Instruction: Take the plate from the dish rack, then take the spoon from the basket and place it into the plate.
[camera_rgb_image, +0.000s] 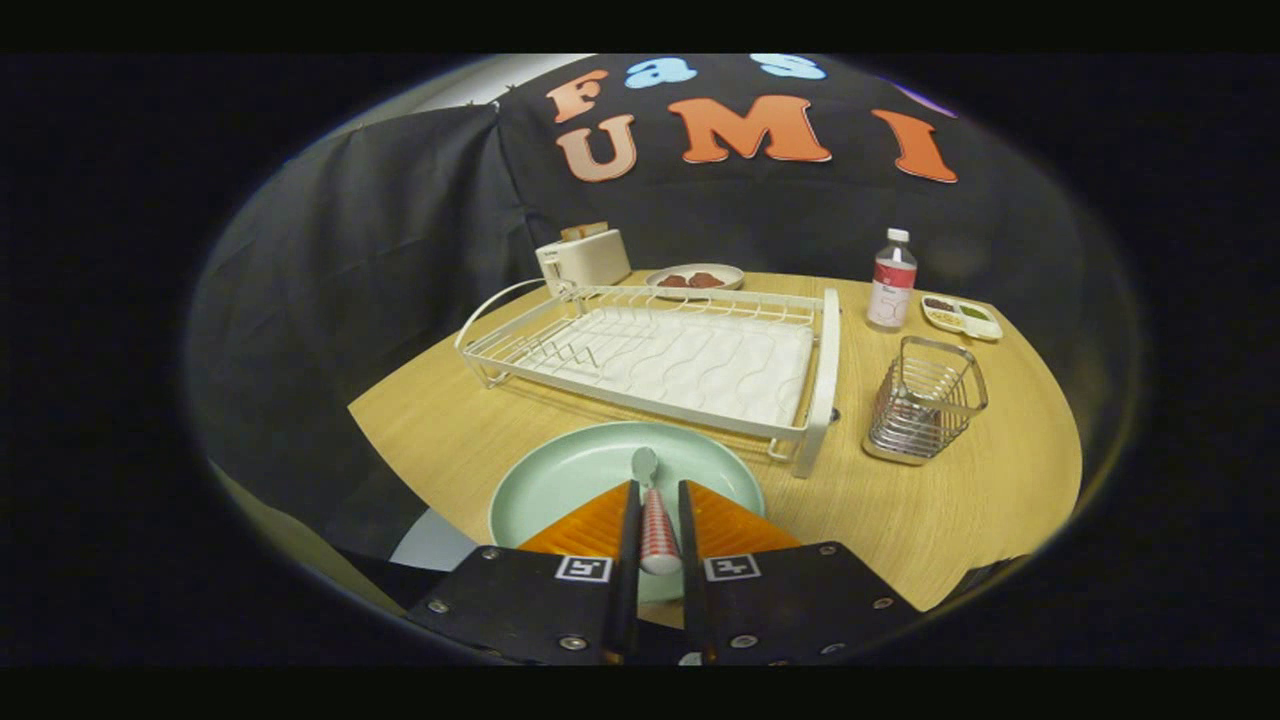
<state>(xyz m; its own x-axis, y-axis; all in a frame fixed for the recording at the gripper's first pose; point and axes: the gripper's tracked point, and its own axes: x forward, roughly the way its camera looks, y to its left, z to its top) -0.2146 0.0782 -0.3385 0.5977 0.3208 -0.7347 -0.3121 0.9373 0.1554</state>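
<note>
- Gripper view: the gripper (658, 520) hangs above the near edge of the wooden table (960, 520), over the plate (570, 475).
- Claw state: both fingers appear to press on the patterned handle of the spoon (652, 515), which runs between them with its metal bowl pointing forward past the fingertips.
- Spoon position: the bowl lies over the middle of the pale green plate; whether it touches the plate cannot be told.
- Plate position: flat on the table at the near edge, just in front of the white wire dish rack (660, 355).
- The wire basket (922, 400) stands to the right of the rack, towards the table's right edge.
- Along the far edge stand a toaster (583, 258), a dish of food (695, 278), a bottle (891, 280) and a small divided tray (962, 317).
- Handling judgement: the spoon is light and rigid; its handle looks smooth and may slip, so the hold belongs mid-handle.
- Handling judgement: the plate looks hard and breakable; the spoon should be lowered before release, not dropped.
</note>
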